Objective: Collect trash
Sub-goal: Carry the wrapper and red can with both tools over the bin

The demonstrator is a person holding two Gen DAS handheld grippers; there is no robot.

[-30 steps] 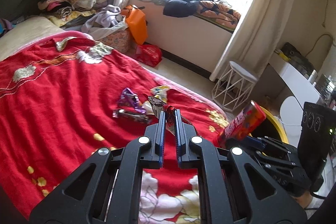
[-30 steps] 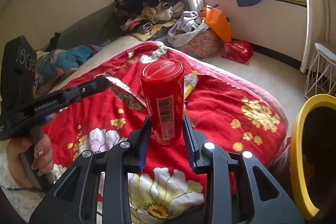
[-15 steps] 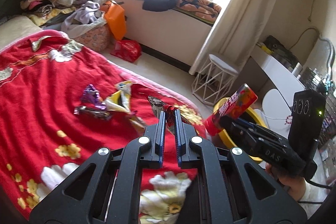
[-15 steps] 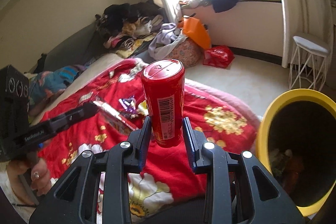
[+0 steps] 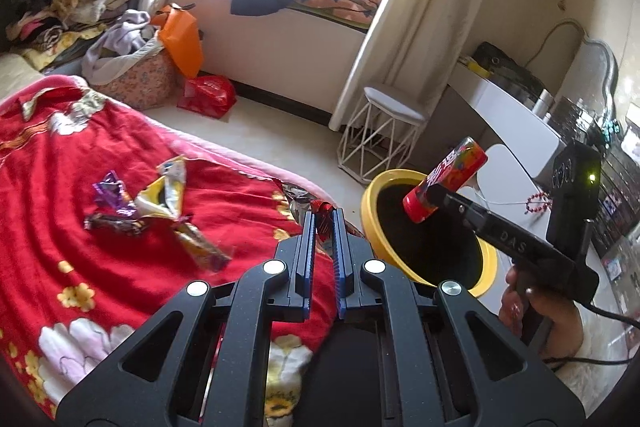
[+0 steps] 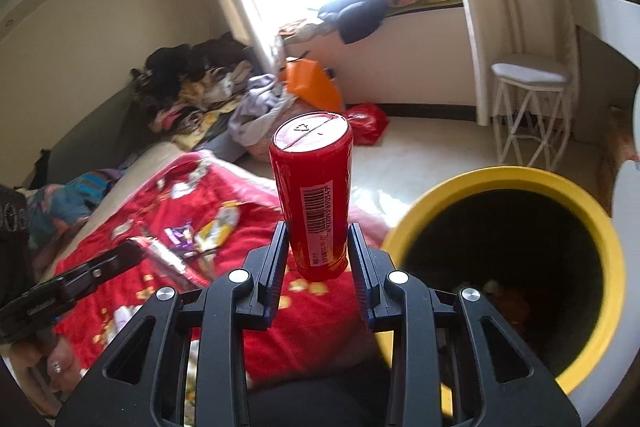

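My right claw (image 6: 318,259) clamps red canister (image 6: 314,195) beside yellow bin (image 6: 600,239); left claw (image 5: 323,227) pinches wrapper (image 5: 308,201) shut. Risk: releasing short of rim, canister drops onto bed (image 5: 60,155).

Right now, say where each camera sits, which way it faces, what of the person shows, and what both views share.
Left wrist: on the left gripper, looking along its shut fingers, which pinch a crinkled wrapper, over the red blanket toward the window; the right hand and right gripper show.
Right wrist: on the right gripper, clamping the red can, facing the bed and window; the left hand shows at lower left.
Shared: yellow bin, can, blanket, white stool, orange bag.
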